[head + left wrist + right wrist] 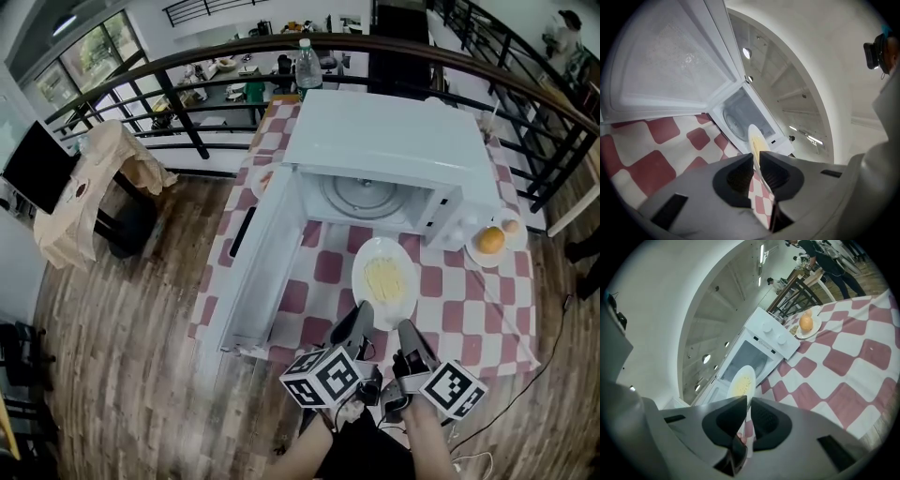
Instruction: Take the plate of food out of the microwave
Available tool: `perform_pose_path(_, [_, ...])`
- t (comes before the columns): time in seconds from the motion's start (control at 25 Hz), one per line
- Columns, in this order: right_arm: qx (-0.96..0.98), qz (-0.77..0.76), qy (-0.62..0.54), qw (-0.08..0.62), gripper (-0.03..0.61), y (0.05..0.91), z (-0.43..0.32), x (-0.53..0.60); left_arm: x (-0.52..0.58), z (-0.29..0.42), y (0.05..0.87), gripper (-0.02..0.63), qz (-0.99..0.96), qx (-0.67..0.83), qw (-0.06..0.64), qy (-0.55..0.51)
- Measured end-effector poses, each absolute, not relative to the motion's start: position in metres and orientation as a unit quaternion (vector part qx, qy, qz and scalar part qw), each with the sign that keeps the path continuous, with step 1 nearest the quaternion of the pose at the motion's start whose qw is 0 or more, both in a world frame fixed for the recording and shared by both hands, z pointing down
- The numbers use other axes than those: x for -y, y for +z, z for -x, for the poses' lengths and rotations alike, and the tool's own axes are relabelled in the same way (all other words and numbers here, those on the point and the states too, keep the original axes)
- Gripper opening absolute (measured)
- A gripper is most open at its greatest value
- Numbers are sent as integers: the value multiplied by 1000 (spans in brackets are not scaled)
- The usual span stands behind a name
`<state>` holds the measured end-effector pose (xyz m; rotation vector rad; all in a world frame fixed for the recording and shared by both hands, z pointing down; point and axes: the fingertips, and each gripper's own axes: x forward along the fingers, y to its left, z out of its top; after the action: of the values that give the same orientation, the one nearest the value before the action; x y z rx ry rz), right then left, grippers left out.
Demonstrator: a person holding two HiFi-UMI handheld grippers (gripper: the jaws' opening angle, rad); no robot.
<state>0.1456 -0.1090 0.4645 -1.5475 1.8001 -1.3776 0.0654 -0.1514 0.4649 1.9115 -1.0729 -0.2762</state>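
Note:
A white plate [384,281] with yellow food on it hangs just above the red-and-white checked tablecloth [328,267], in front of the open microwave [384,141]. My left gripper [362,317] is shut on the plate's near left rim. My right gripper [405,330] is shut on its near right rim. In the left gripper view the plate [757,139] shows edge-on, pinched by the left gripper [756,161]. The right gripper view shows the plate [742,380] clamped by the right gripper [748,404]. The microwave's glass turntable [361,195] lies bare inside the cavity.
The microwave door [258,272] stands swung open to the left of the plate. A small dish with an orange [489,241] sits right of the microwave. A water bottle [308,66] stands behind it. A dark railing [187,66] curves round the far side.

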Motion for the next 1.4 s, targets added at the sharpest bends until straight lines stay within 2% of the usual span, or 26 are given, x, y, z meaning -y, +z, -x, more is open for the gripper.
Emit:
perform_pose_path(0.48, [-620, 565, -514, 178, 35, 469, -154, 69, 117, -65, 455, 66, -771, 446, 437, -127])
perform_pose_path(1.4, [-649, 545, -493, 195, 34, 454, -153, 67, 110, -67, 445, 66, -775, 446, 429, -130])
